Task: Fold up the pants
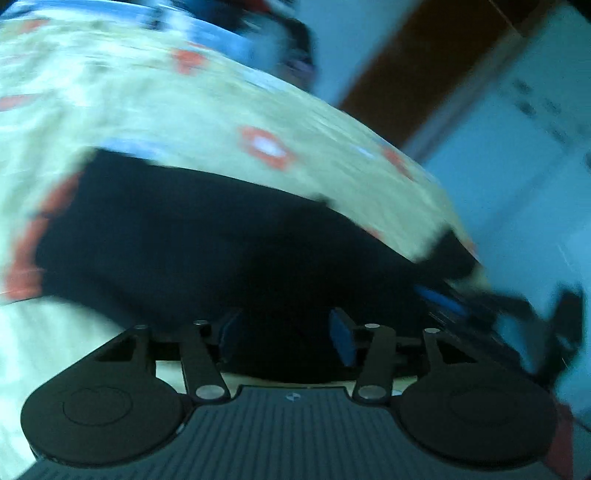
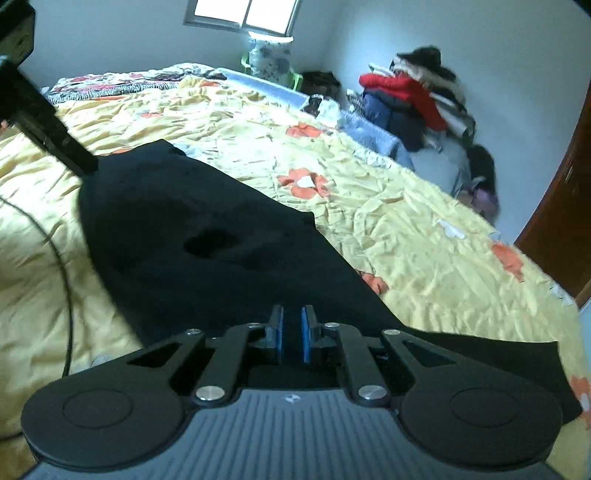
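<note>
Black pants [image 2: 207, 236] spread flat on a yellow quilt [image 2: 424, 236] printed with orange flowers, covering a bed. Garment runs from far left of the right wrist view down to the near edge, passing beneath the right gripper [image 2: 291, 334]. Blue pads [image 2: 305, 332] of the right gripper drawn nearly together, a narrow slit left between them; dark cloth directly below and around the fingertips, but a pinch on the fabric not confirmable against the black background. Treated as closed.

Left wrist view heavily blurred. Left gripper [image 1: 286, 341] with fingers set well apart, blue pad [image 1: 341, 341] visible on one side; pants [image 1: 221, 240] lying ahead of and under the gap, nothing pressed between the pads. Open, not gripping.

Dark arm of the other gripper [image 2: 44, 122] visible at upper left of the right wrist view, tip over the far corner of the pants; contact not determinable. Thin black cable [image 2: 68, 295] trailing across the quilt at left. Pile of clothes [image 2: 410, 99] beyond the bed against the wall; window [image 2: 243, 13] at top.
</note>
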`<state>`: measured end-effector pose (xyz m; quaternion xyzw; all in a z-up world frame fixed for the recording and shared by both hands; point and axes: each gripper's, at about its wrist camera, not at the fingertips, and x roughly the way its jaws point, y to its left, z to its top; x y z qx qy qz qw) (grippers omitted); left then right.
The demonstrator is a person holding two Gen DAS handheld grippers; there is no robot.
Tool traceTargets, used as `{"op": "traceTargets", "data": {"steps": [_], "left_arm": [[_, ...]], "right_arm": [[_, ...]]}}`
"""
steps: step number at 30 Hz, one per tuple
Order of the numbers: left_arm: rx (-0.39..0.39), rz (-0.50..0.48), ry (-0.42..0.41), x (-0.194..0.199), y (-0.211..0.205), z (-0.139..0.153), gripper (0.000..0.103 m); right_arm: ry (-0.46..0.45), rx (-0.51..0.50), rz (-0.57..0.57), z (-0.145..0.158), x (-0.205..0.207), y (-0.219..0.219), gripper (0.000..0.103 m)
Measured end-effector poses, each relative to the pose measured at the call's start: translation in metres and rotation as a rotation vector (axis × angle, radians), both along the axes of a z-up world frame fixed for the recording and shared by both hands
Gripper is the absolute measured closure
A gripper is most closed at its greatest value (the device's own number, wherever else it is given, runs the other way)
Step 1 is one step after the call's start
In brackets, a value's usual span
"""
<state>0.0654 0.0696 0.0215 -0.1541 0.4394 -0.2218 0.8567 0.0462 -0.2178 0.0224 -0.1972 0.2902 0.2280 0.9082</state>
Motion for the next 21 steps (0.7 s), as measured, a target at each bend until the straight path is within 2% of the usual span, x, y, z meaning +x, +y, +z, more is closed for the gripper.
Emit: {"op": "traceTargets", "data": {"steps": [2,6,8,9,13,15,18,19,21], "left_arm": [[0.027,-0.086,-0.009,0.006,-0.035,-0.006,0.048],[0.046,-0.17,0.029,0.013,-0.077,-0.024,0.048],[0.038,-0.18,0.042,0.01,-0.082,-0.03,0.048],[0.039,-0.186,0.039,0.009,-0.081,-0.031,0.048],[0.058,-0.176,0.014,0.022,-0.088,-0.029,0.048],[0.058,-0.192,-0.004,0.029,-0.102,-0.027,0.046],[0.112,-0.209,-0.075,0.036,-0.133,-0.032,0.042],[0.137,-0.21,-0.097,0.038,-0.143,-0.037,0.042],[0.159,-0.214,-0.111,0.039,-0.153,-0.047,0.042]], "right_arm": [[0.027,-0.038,0.004,0.0,0.02,0.01,0.093],[0.191,-0.162,0.039,-0.016,0.055,0.029,0.093],[0.24,-0.278,0.061,-0.024,0.042,0.031,0.093],[0.259,-0.28,0.072,-0.023,0.029,0.024,0.093],[0.359,-0.184,0.081,-0.02,-0.017,-0.012,0.093],[0.317,-0.092,0.035,-0.017,-0.033,-0.032,0.093],[0.192,0.173,-0.139,-0.004,-0.05,-0.078,0.092],[0.142,0.243,-0.231,-0.004,-0.054,-0.097,0.09],[0.104,0.272,-0.417,-0.013,-0.06,-0.129,0.082]]}}
